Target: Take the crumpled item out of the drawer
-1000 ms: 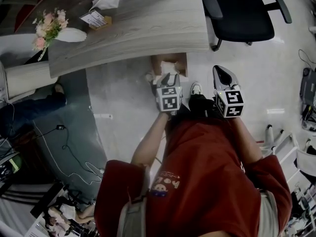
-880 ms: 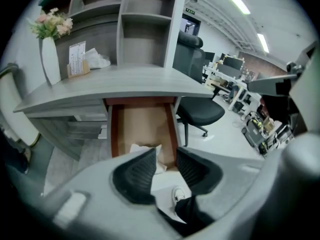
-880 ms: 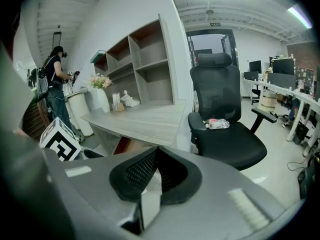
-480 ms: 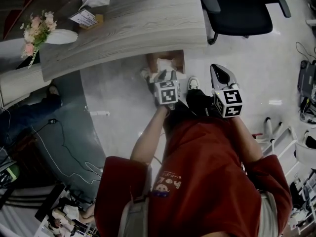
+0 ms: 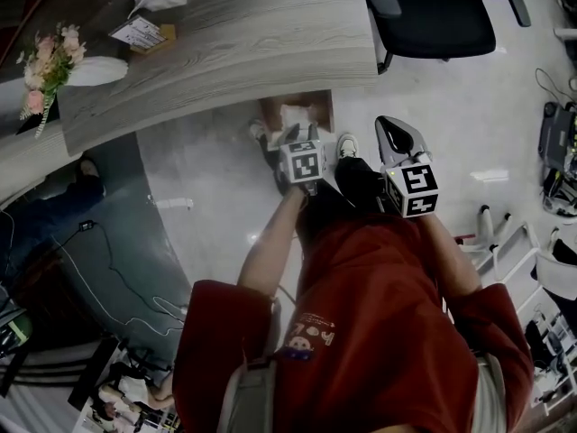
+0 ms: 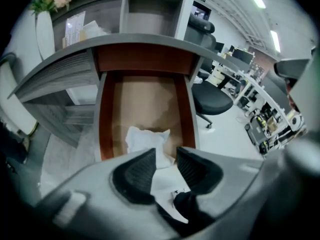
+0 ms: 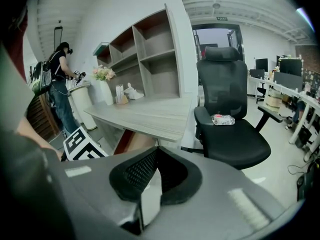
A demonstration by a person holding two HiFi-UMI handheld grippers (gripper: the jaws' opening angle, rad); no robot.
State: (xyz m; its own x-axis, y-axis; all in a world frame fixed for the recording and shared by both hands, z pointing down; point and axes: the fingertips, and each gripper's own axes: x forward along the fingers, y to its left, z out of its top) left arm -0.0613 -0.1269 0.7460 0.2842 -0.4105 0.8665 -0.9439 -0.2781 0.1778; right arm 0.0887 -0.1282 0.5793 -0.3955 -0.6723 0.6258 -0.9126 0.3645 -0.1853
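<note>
White, crumpled paper [image 6: 147, 138] lies in the drawer [image 6: 142, 101] at frame centre, just beyond the left gripper's [image 6: 165, 153] parted, empty jaws. The right gripper [image 7: 156, 151] is closed on nothing.

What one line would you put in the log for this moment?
left gripper: open, aimed at crumpled paper | crumpled paper: lying in open drawer, not grasped | right gripper: shut, empty

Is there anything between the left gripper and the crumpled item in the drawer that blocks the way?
Nothing visible does. The drawer stands open, the crumpled item lies uncovered near its front edge, and the left gripper, jaws apart, points straight at it.
</note>
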